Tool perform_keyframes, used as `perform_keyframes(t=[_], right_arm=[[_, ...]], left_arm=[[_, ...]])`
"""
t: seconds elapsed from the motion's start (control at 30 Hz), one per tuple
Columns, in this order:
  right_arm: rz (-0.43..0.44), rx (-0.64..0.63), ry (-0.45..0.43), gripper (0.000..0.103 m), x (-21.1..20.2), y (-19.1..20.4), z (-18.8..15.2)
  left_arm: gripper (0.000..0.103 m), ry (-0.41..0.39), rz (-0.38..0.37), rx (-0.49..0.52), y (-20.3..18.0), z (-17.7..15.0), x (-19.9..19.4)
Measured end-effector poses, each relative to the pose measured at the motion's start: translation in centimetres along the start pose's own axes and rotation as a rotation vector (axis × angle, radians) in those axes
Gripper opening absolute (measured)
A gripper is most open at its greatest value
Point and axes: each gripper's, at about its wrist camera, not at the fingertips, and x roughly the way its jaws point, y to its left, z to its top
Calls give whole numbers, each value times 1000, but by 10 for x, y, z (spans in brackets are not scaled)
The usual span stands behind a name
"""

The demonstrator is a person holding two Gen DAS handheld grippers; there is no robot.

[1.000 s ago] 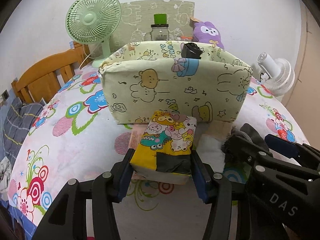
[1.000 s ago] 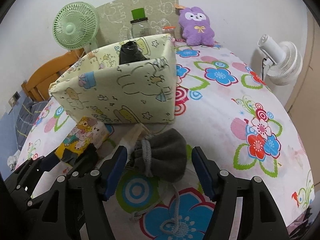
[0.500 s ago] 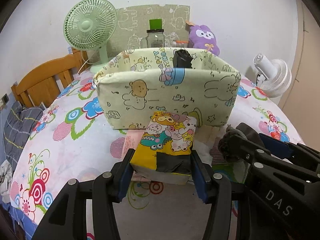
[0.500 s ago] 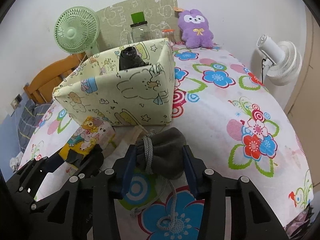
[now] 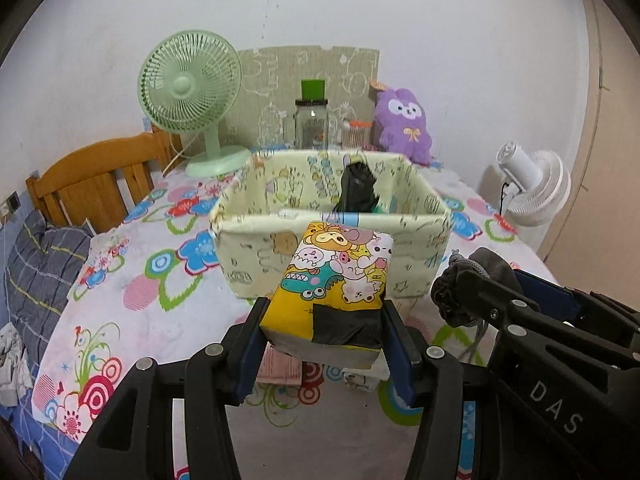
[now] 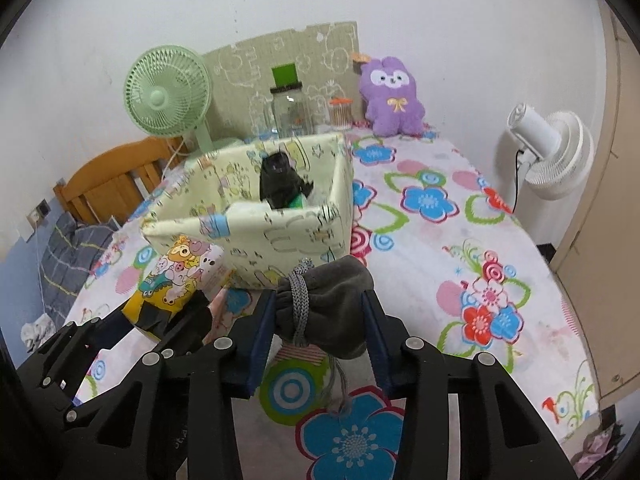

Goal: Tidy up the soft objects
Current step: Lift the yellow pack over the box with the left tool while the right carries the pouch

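White capital letters reading "DAS" are printed on the black plastic body of the right gripper [image 5: 476, 300], at about four o'clock in the left wrist view. They run slightly uphill from left to right. Small pale lettering sits on the black plastic body of the left gripper [image 6: 160, 312] at about seven o'clock in the right wrist view, but it is too small to read. The cream cartoon-printed fabric storage box [image 5: 256, 256] carries small printed marks among its drawings, blurred beyond reading.
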Motion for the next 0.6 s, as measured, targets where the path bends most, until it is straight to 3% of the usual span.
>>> perform_keyframes(t=[0.6], right_arm=[[-13,-27,-118,45,-48,17,33]], left_arm=[[55,-99,-3,-8,5,38,-41]])
